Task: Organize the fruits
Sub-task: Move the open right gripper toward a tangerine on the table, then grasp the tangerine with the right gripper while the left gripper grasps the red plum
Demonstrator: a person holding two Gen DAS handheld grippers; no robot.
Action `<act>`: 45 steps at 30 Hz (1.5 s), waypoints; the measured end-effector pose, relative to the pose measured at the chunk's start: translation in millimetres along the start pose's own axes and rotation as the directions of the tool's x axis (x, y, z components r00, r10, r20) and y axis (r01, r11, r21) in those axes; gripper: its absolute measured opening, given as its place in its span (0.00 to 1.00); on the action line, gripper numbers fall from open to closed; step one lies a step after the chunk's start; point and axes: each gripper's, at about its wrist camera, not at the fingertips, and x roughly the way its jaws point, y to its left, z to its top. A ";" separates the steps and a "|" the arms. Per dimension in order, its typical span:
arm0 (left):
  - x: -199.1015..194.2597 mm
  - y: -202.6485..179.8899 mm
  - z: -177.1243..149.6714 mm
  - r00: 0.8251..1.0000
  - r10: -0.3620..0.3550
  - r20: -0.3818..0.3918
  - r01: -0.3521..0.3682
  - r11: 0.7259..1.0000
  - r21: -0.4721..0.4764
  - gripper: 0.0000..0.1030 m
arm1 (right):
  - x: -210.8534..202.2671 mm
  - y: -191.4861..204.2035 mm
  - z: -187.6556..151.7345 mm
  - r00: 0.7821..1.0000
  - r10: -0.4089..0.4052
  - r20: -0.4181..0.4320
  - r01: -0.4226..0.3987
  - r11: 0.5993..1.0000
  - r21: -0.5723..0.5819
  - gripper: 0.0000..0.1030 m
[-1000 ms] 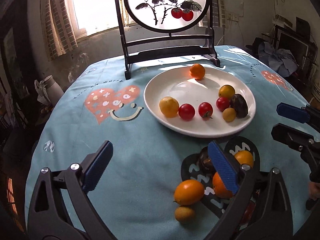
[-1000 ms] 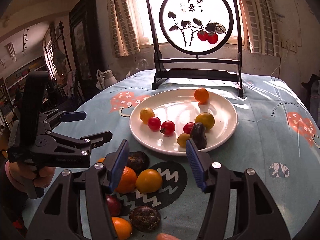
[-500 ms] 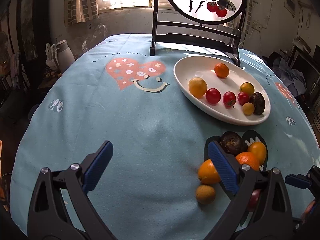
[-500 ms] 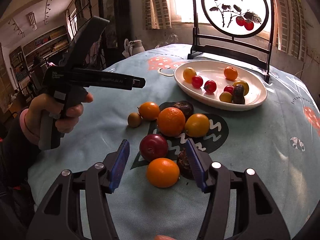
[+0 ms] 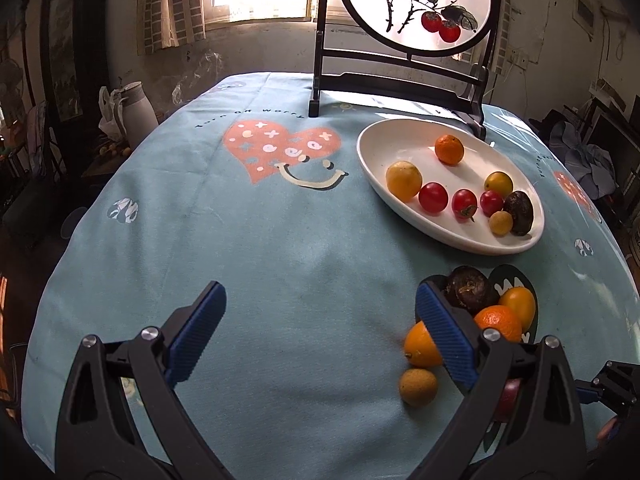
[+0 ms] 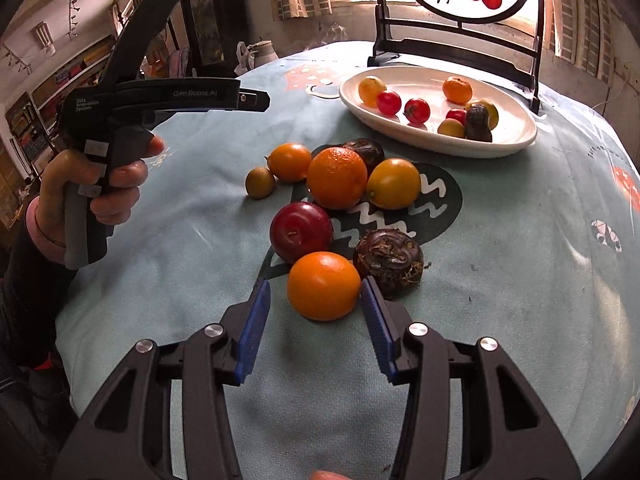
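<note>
A white plate (image 6: 516, 136) (image 5: 372, 156) holds several small fruits: red tomatoes, yellow ones, an orange and a dark one. Loose fruits lie on the blue tablecloth (image 5: 260, 248) in front of it. My right gripper (image 6: 316, 300) is open, its blue pads on either side of a near orange (image 6: 323, 285) without touching it. Beside that orange lie a red plum (image 6: 301, 231) and a dark rough fruit (image 6: 388, 258). My left gripper (image 5: 318, 334) is open and empty above bare cloth; it also shows held in a hand at the left of the right wrist view (image 6: 168, 98).
A black-framed round painted screen (image 5: 412, 4) stands behind the plate. Further loose fruits: a big orange (image 6: 337, 177), a yellow fruit (image 6: 394, 183), a small orange (image 6: 289, 161), a small brown fruit (image 6: 260, 182). A white jug (image 5: 136, 108) stands off the table's left edge.
My right gripper has dropped closer to the near orange, which now sits between its pads. My left gripper has drifted slightly and stays open.
</note>
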 end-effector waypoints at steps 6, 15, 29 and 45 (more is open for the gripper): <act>-1.9 -1.0 0.2 1.000 -0.011 0.003 0.011 1.000 -0.004 0.95 | 17.4 -12.1 4.1 0.996 0.067 -0.055 -0.062 0.993 0.096 0.41; -12.9 -7.2 -4.4 0.994 -0.110 0.012 0.109 0.994 0.021 0.95 | -9.0 -22.3 5.1 0.993 0.097 0.066 -0.106 0.984 0.143 0.39; -39.6 -106.0 -73.7 0.917 -0.365 -0.161 0.393 0.757 0.521 0.46 | -35.7 -58.9 -3.8 0.989 0.020 0.147 -0.064 0.952 0.299 0.39; -19.3 -114.7 -76.0 0.930 -0.321 -0.181 0.367 0.776 0.512 0.43 | -34.0 -53.5 -4.8 0.991 0.012 0.135 -0.049 0.960 0.276 0.39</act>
